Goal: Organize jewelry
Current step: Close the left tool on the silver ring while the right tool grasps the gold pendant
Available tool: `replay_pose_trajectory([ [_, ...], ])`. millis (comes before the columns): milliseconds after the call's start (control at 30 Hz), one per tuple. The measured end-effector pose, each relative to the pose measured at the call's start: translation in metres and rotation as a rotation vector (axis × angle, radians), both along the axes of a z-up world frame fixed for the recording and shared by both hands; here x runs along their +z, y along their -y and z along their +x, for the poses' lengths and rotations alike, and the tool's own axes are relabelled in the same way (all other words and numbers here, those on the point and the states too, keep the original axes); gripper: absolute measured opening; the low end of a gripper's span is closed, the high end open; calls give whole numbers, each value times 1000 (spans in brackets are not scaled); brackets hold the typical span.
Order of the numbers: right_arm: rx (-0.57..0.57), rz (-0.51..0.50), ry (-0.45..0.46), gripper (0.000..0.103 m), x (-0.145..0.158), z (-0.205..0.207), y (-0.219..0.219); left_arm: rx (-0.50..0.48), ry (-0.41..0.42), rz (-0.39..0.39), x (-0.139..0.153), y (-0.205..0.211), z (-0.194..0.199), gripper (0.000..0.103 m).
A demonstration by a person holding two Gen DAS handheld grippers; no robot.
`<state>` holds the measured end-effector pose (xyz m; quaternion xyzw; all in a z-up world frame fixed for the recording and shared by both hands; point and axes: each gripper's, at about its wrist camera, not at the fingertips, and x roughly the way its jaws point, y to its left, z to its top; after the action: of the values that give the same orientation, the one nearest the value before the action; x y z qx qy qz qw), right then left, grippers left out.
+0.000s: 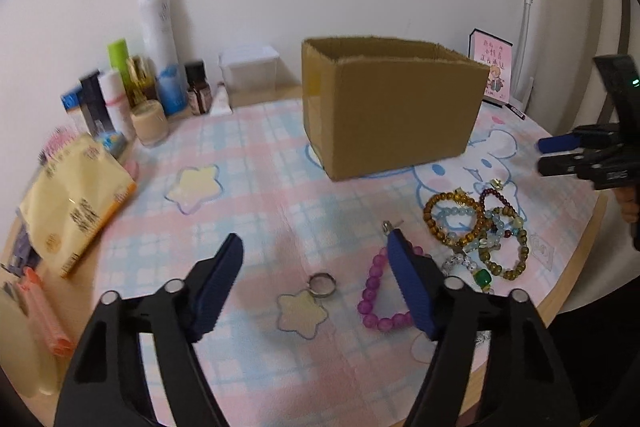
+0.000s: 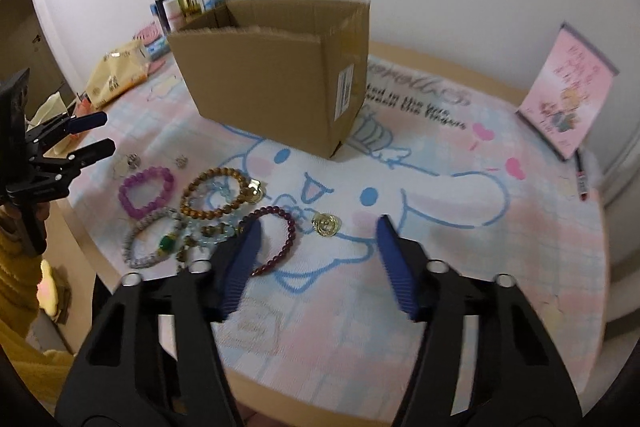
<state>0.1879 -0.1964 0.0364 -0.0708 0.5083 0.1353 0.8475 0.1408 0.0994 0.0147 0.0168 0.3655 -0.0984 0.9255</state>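
open brown cardboard box (image 2: 276, 75) upright, mat centre | beaded bracelets: purple (image 2: 147, 190), amber (image 2: 218, 191), dark-red (image 2: 280, 241) flat in front | silver ring (image 1: 321, 284) apart

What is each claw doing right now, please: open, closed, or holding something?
Left claw: open, holding nothing, over the ring and beside the purple bracelet.
Right claw: open, holding nothing, over the dark red bracelet.

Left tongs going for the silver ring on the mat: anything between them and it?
Nothing visible. The left tongs are open, and the silver ring lies alone on bare mat in the gap ahead. The purple bead bracelet lies just right of it, partly behind the right-hand finger, so it could get brushed.
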Motion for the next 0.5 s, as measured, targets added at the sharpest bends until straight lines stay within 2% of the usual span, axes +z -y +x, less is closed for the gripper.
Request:
replay_pose_trajectory([
  [133, 8, 7, -46, 45, -20, 14, 1, -29, -24, 28, -7, 6, 5, 61],
  [200, 16, 6, -54, 42, -25, 17, 1, -53, -38, 55, -10, 10, 8, 55],
  [367, 27, -10, -75, 34, -38, 25, 3, -72, -76, 64, -17, 14, 15, 46],
  [500, 36, -23, -90, 33, -46, 29, 3, -81, -107, 76, -25, 19, 20, 35],
])
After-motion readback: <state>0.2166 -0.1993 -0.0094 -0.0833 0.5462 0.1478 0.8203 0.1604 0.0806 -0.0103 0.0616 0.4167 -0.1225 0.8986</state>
